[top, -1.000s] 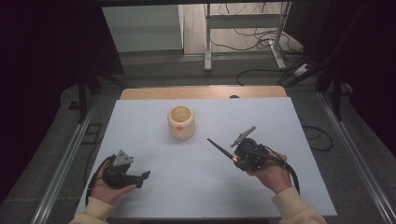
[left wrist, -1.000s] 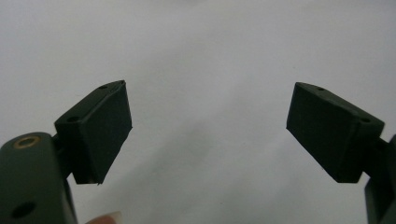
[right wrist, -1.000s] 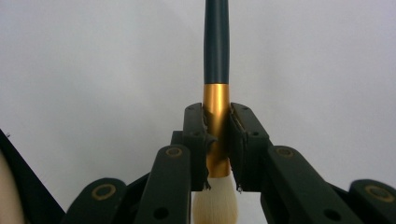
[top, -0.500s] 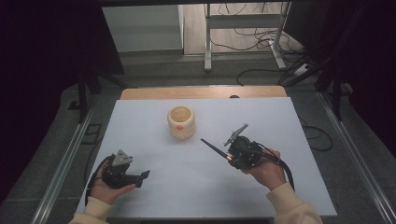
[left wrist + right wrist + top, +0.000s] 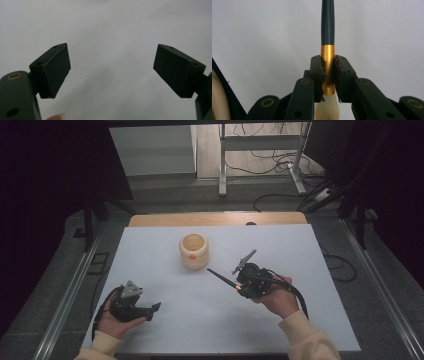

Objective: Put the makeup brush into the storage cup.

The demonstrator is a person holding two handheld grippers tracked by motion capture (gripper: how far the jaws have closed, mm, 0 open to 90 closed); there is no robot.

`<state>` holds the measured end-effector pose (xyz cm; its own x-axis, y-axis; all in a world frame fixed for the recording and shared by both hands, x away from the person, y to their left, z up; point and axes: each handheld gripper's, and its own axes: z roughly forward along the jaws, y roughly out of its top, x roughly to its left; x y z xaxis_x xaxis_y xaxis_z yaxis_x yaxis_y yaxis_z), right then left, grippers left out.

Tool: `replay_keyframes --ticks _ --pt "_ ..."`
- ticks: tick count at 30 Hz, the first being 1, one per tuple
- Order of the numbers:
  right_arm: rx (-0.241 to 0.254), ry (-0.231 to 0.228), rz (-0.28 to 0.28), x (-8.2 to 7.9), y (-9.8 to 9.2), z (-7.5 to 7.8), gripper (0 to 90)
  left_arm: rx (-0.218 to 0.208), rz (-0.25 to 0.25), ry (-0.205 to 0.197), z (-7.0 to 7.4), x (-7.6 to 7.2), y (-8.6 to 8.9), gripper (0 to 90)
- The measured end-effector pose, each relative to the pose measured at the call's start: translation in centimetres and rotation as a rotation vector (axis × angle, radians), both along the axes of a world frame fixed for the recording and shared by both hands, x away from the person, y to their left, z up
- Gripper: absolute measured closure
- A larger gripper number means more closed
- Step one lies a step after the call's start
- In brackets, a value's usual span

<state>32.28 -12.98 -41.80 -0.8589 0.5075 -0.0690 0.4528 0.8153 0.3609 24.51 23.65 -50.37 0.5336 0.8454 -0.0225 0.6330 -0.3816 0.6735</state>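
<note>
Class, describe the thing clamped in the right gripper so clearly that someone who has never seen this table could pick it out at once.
Start at the white table and find the cream pot near its middle. Just right of the pot, the right gripper is shut on a brush. Its dark slim handle points out toward the pot, a gold band sits between the jaws, and pale bristles show behind them.

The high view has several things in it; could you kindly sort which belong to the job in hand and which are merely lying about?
In play:
- brush, clamped at its gold band by the right claw
- beige pot, which the brush handle points toward
- left claw, open over bare table

Lying about:
- cables on the floor
- metal frame legs
</note>
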Motion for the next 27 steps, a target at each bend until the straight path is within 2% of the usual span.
replay_keyframes --ticks 12,22,27 --pt "0.004 0.0 0.011 0.2 0.2 0.0 77.9 -0.001 0.001 -0.001 0.1 0.0 -0.1 14.9" --pt "0.001 0.003 0.028 0.1 0.4 -0.3 77.9 0.007 -0.034 -0.038 1.1 0.3 -0.9 16.5" --pt "0.001 0.0 0.028 0.1 0.3 -0.3 78.0 0.032 -0.073 -0.067 1.8 0.9 -2.3 16.6"
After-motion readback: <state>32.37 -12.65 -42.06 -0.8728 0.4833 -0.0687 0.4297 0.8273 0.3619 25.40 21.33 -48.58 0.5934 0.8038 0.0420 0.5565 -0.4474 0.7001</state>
